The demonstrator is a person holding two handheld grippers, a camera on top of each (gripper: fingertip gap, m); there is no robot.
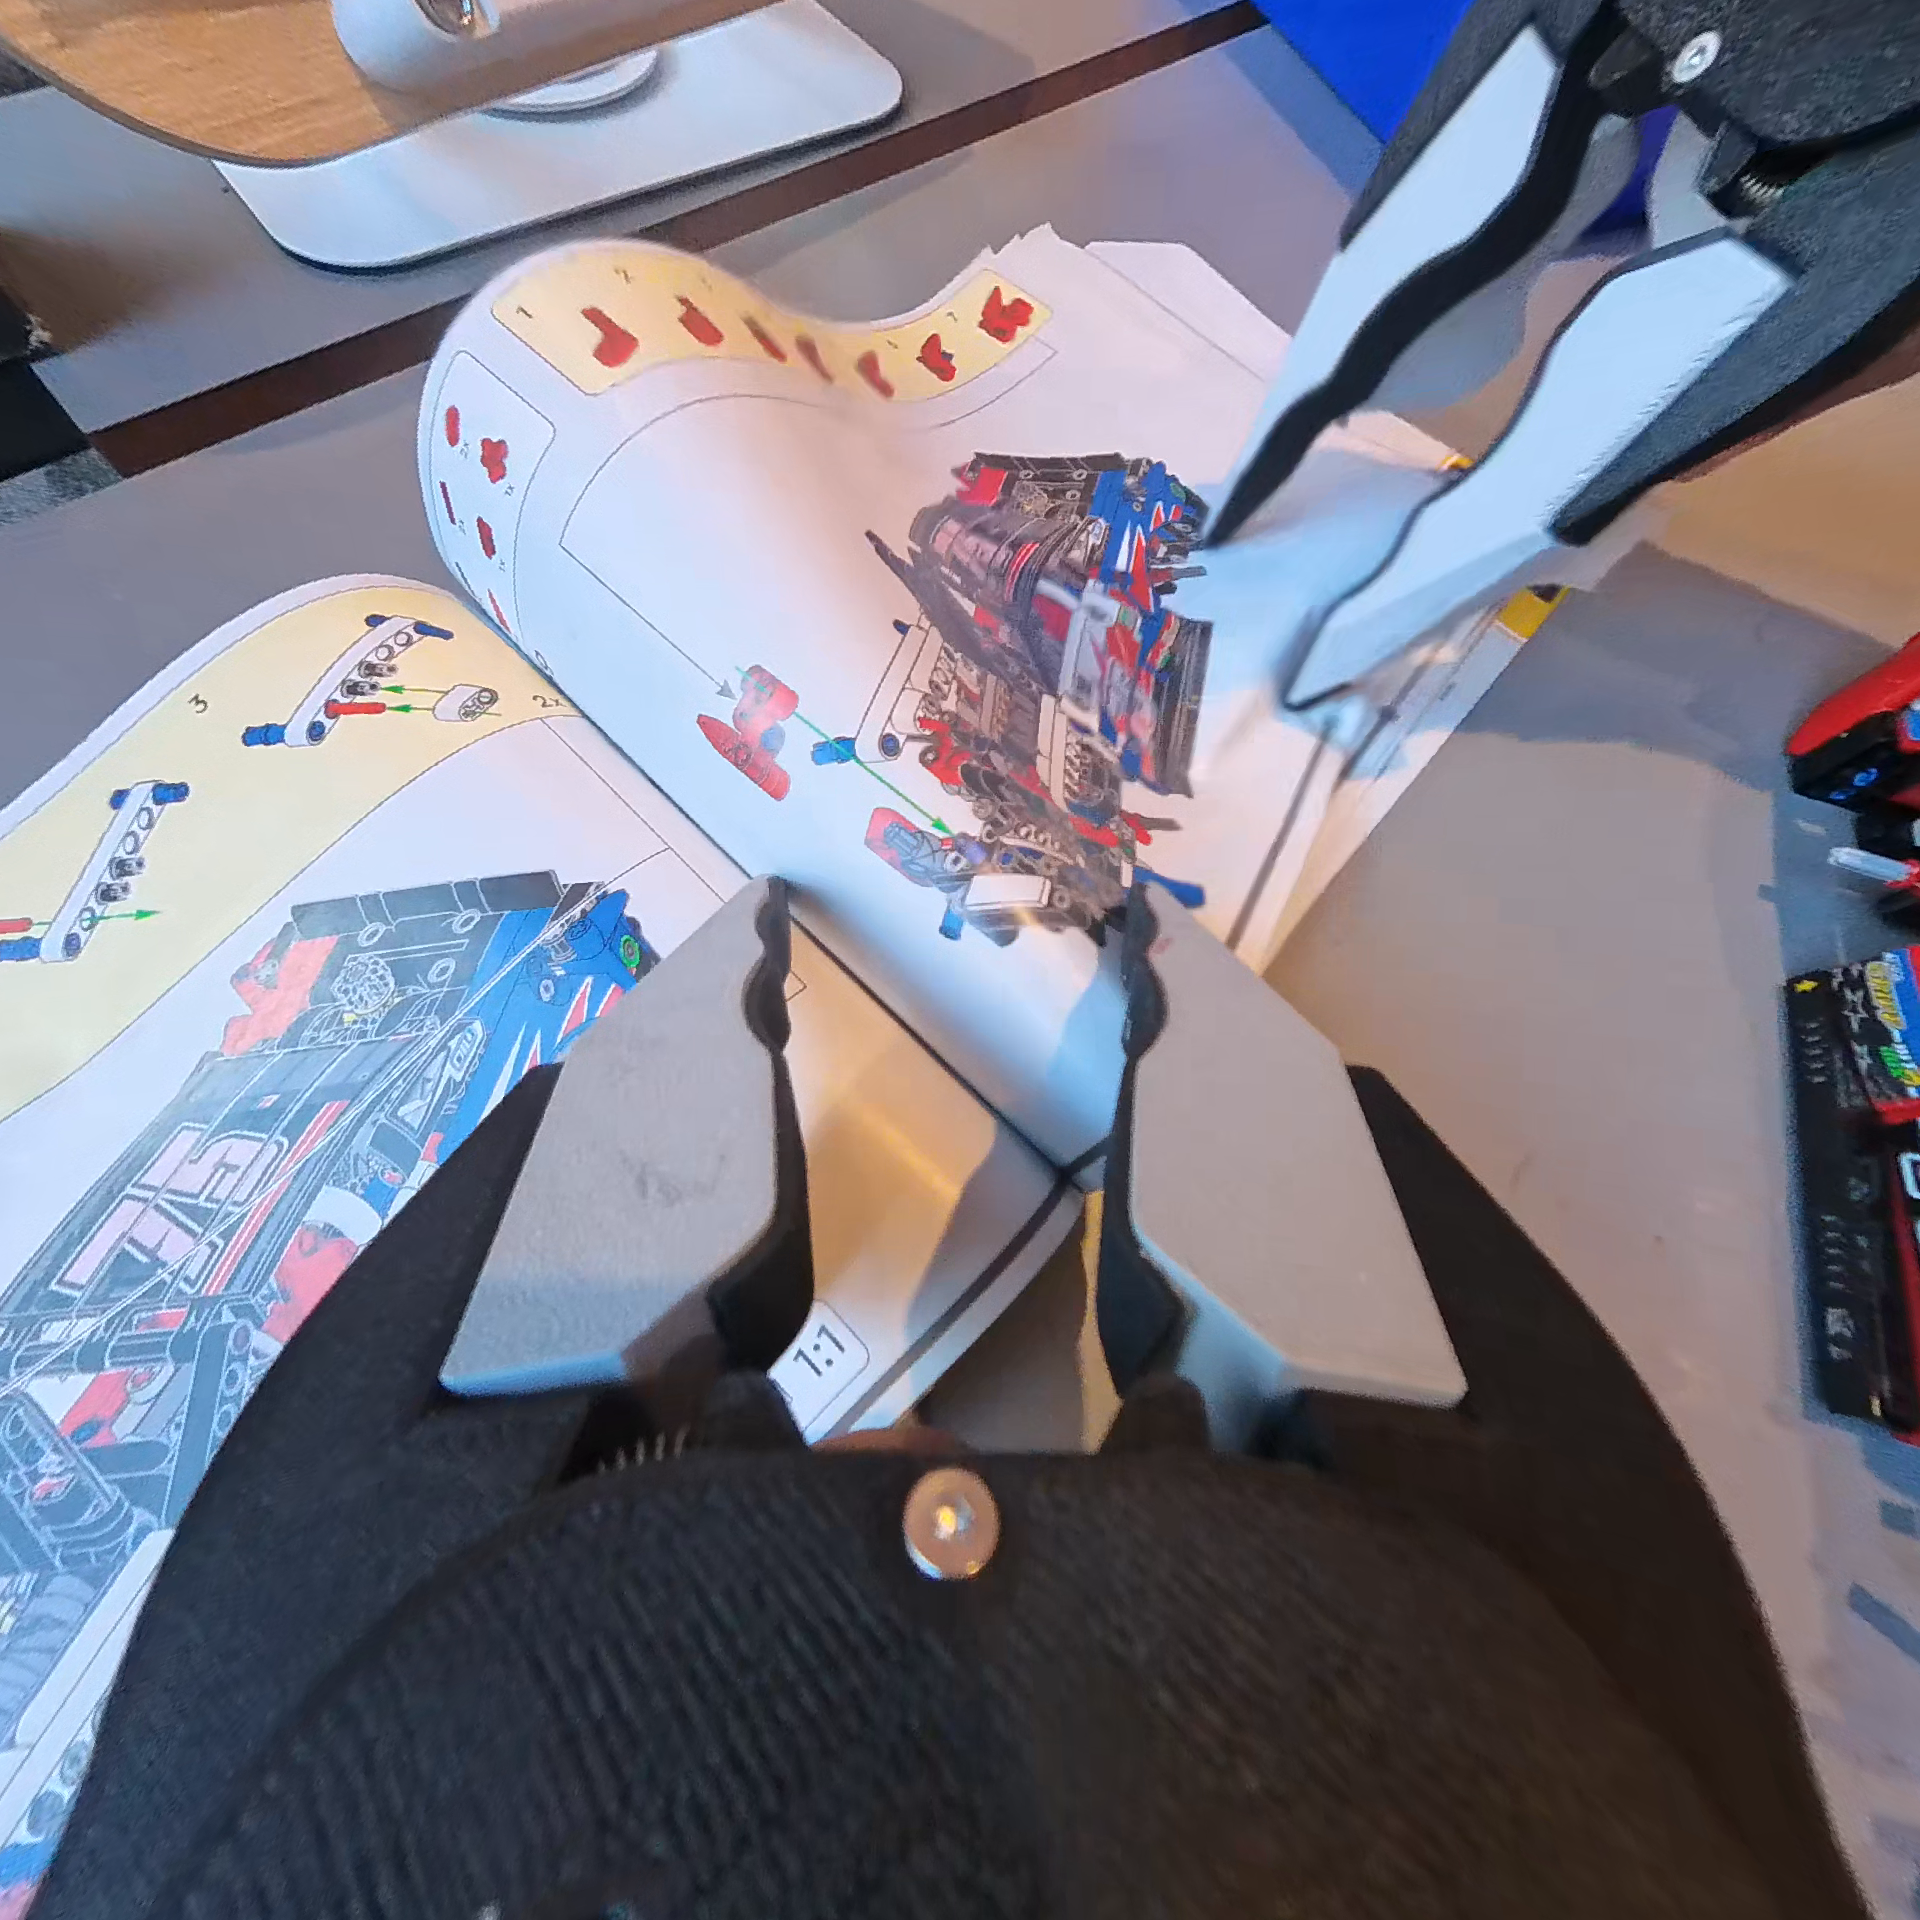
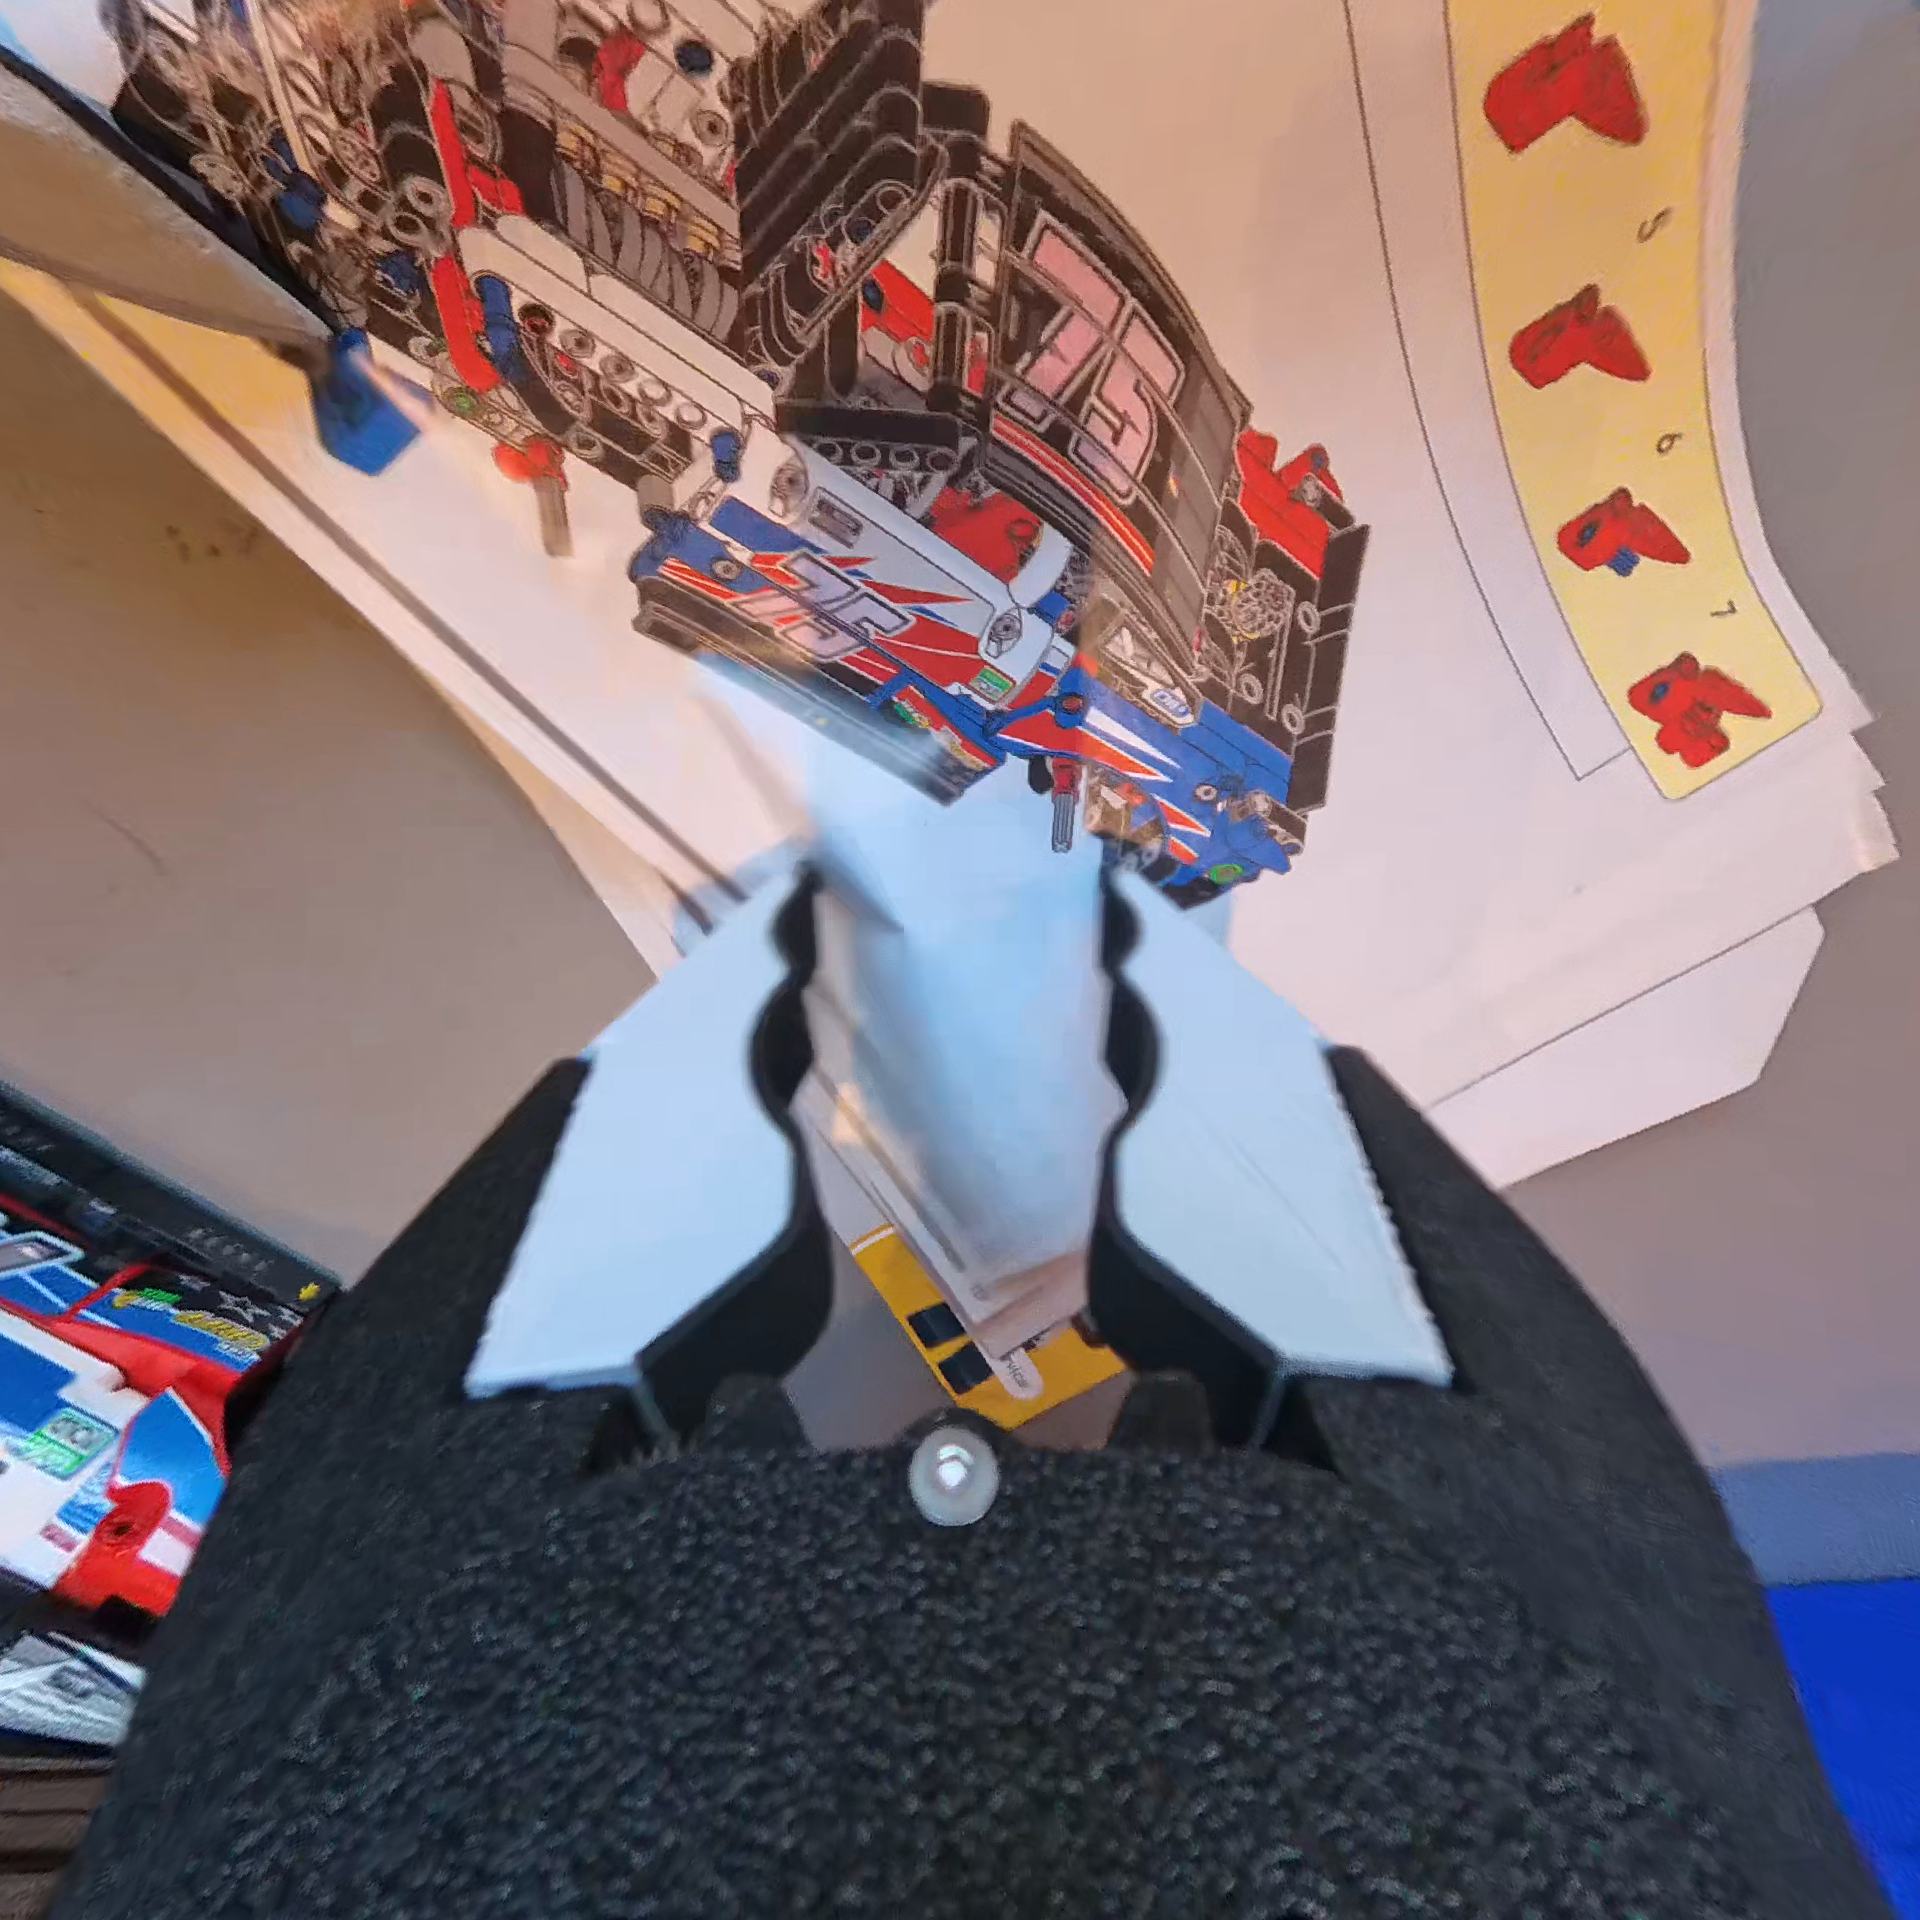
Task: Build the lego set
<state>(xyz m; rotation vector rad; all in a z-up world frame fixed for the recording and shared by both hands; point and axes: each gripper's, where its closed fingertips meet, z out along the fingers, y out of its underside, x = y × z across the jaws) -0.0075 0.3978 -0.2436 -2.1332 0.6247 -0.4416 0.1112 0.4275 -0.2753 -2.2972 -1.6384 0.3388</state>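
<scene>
The lego instruction booklet [image 1: 312, 935] lies open on the grey table [image 1: 1558, 935]. One page [image 1: 727, 499] bulges up in a curl above the spine. My left gripper [image 1: 951, 914] is open over the lower spine, its right finger against the curled page. My right gripper [image 1: 1257, 613] is open at the page's right edge. In the right wrist view my right gripper [image 2: 956, 894] has a blurred white page edge [image 2: 966, 1039] between its spread fingers, with the printed truck drawing [image 2: 987, 468] beyond. A left finger [image 2: 156, 239] shows at the top left there.
A partly built red, black and blue lego model [image 1: 1860, 748] and a black stickered panel [image 1: 1860, 1195] lie at the right table edge; the model also shows in the right wrist view [image 2: 104, 1455]. A monitor stand [image 1: 561, 135] stands at the back. A yellow item [image 2: 997, 1340] lies under the pages.
</scene>
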